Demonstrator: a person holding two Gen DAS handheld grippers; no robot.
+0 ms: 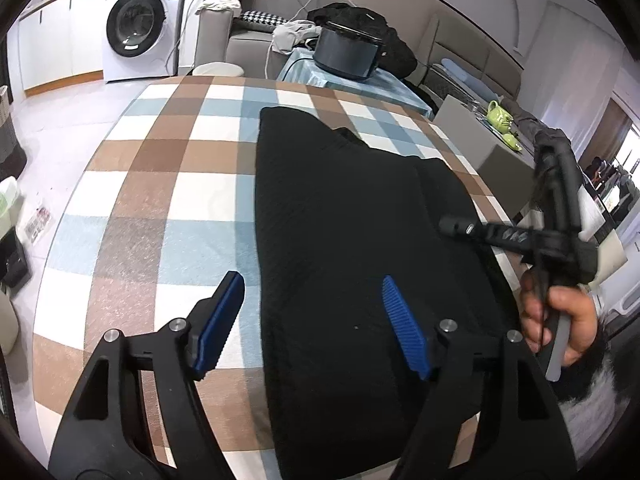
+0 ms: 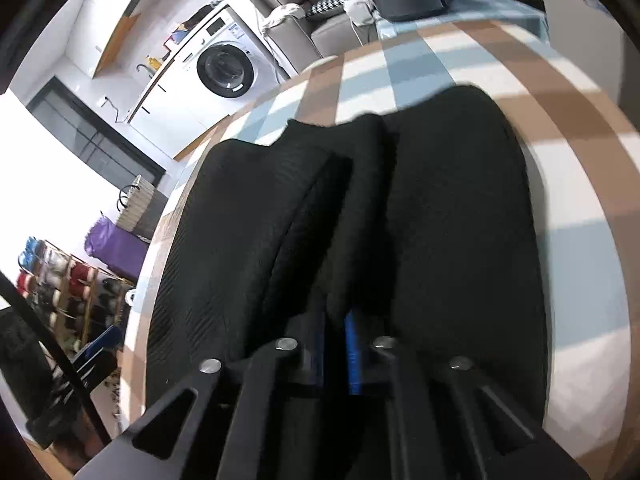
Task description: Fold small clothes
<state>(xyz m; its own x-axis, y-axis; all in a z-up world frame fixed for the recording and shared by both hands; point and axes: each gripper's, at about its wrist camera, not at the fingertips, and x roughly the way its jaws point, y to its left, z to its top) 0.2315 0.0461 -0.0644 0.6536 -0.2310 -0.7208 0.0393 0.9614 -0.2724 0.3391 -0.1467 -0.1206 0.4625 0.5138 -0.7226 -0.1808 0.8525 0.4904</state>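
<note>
A black ribbed garment (image 1: 352, 220) lies partly folded on the checked tablecloth (image 1: 160, 200). My left gripper (image 1: 311, 284) hovers open above the garment's left edge: one blue pad is over the tablecloth, the other over the black cloth, and nothing is between them. In the right wrist view my right gripper (image 2: 336, 320) is shut on a raised fold of the same garment (image 2: 460, 208), with its blue pads close together and the cloth running up from between them. A person's hand (image 1: 560, 320) holds that gripper's handle at the table's right edge.
A washing machine (image 1: 140, 28) stands at the back left beside a grey sofa (image 1: 244, 40). A dark box (image 1: 346, 54) sits on a blue-covered side table behind the table. A shoe rack (image 2: 68, 284) and a basket (image 2: 138, 204) stand on the floor.
</note>
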